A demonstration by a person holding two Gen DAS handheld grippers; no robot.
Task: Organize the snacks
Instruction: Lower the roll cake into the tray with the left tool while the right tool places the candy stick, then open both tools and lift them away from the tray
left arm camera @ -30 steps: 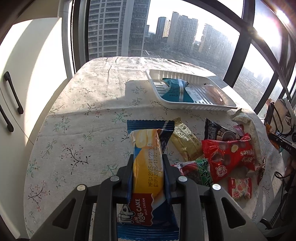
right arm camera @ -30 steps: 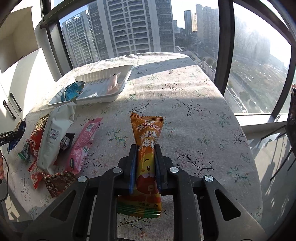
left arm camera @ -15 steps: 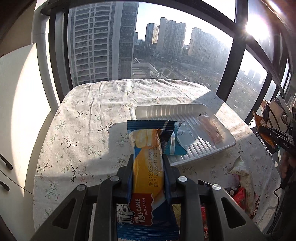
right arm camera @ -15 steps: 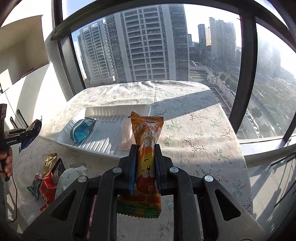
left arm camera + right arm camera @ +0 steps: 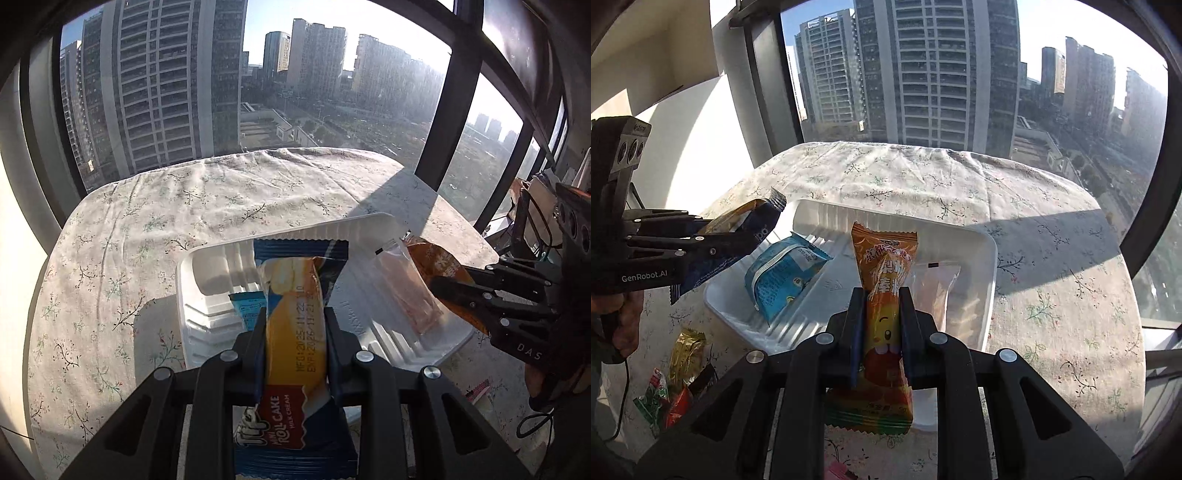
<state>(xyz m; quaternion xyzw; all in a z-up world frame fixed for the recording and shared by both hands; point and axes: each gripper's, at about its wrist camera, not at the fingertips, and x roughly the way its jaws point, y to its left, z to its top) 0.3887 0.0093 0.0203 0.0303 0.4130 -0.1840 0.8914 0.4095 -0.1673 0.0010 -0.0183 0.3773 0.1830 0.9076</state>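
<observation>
Left and right wrist views of the same moment. The left gripper (image 5: 294, 325) was clenched on a blue and yellow roll cake packet (image 5: 295, 332), its two pads pressing the packet's sides; the packet's top end stood above the white tray (image 5: 207, 321), over the tray's near-left part. In the right wrist view the same gripper (image 5: 753, 236) entered from the left, carried by a hand (image 5: 626, 321) at the frame edge, with the packet's dark blue end jutting over the tray's left rim.

The right gripper (image 5: 882, 317) was clenched on an orange snack packet (image 5: 884, 295) printed with a cartoon face, gripped about its middle and held lengthwise along the fingers, its upper end over the middle of the tray (image 5: 982, 266). In the left wrist view this gripper (image 5: 443, 286) reached in from the right, the orange packet (image 5: 432, 258) poised above the tray's right side.

Two items lay inside the tray: a light blue packet (image 5: 783, 273) toward the left, resting tilted on the ribbed floor, and a clear-wrapped pinkish bar (image 5: 938, 291) toward the right. The left wrist view showed the same bar (image 5: 406, 288) lying lengthwise beside the orange packet, and a corner of the light blue packet (image 5: 249, 306) just left of the roll cake.

The tray sat on a round table covered by a floral tablecloth (image 5: 1052, 258). Loose snacks remained on the cloth at the near-left: a gold packet (image 5: 685, 350) and red and green wrappers (image 5: 665, 402) next to it. Beyond the table stood a large window (image 5: 923, 74) with high-rise buildings outside.
</observation>
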